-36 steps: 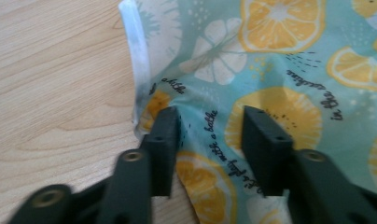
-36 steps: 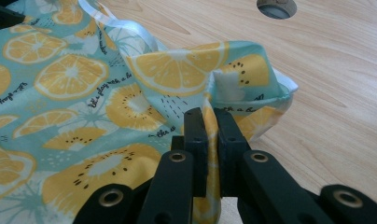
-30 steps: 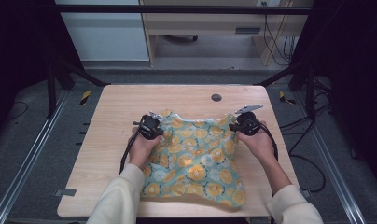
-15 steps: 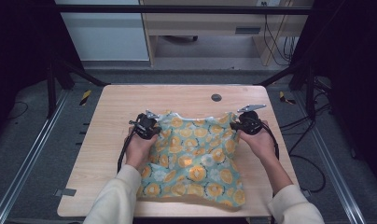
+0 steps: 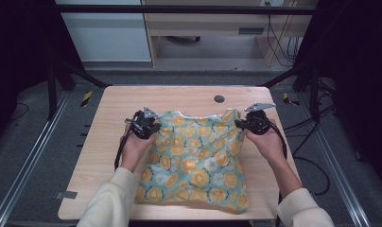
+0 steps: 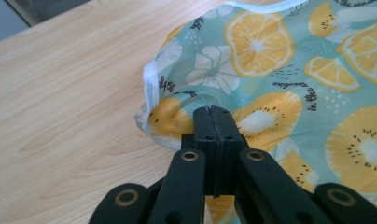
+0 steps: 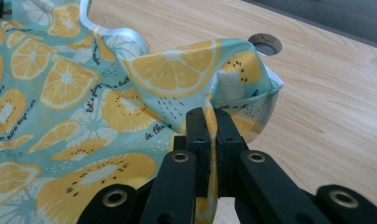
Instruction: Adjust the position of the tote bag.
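A teal cloth (image 5: 194, 163) printed with orange and kiwi slices lies spread over the middle of the wooden table (image 5: 108, 109). My left gripper (image 5: 149, 126) is shut on the cloth's far left corner (image 6: 177, 116), with the fabric bunched at its jaws (image 6: 213, 114). My right gripper (image 5: 243, 124) is shut on the far right corner (image 7: 242, 79), which stands raised off the table and folds over the jaws (image 7: 207, 119). The cloth stretches between the two grippers, its white-trimmed far edge (image 5: 198, 116) sagging slightly.
A round cable hole (image 5: 219, 99) sits in the tabletop just beyond the cloth, also visible as a hole (image 7: 266, 43) in the right gripper view. Bare wood lies to the left and at the far side. Black frame rails and floor cables surround the table.
Both grippers have moved away from the person toward the table's far side, drawing the cloth's far edge with them. The cloth looks more spread out.
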### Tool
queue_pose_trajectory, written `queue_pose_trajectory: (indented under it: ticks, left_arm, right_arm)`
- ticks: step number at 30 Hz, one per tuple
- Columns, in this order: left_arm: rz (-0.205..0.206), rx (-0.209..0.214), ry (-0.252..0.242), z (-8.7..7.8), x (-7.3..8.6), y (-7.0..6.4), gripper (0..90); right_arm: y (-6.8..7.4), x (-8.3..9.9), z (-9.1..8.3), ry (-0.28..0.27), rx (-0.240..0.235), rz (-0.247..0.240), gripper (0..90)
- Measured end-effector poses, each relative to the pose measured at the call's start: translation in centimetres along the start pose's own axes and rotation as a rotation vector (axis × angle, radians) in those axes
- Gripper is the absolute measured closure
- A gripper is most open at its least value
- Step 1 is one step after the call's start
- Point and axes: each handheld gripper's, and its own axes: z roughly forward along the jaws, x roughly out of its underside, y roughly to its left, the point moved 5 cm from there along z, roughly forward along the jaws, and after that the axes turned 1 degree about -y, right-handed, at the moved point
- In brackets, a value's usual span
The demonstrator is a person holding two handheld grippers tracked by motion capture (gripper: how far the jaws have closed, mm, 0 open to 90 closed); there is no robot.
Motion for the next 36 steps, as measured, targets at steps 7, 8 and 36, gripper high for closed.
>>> queue_pose_trajectory:
  ticks: [7,8,36]
  left_arm:
    - [0.029,-0.008,-0.03,-1.7,-1.0,0.0,90.0]
    - [0.032,-0.011,-0.033,-1.9,-1.2,0.0,90.0]
    - [0.094,-0.013,-0.093,-4.2,-1.1,-1.1,90.0]
  right_arm:
    - [0.2,-0.5,-1.1,-0.03,-0.006,-0.025,87.7]
    - [0.2,-0.7,-1.3,-0.038,-0.005,-0.024,87.7]
    - [0.8,-0.1,-2.6,-0.072,0.006,-0.064,87.7]
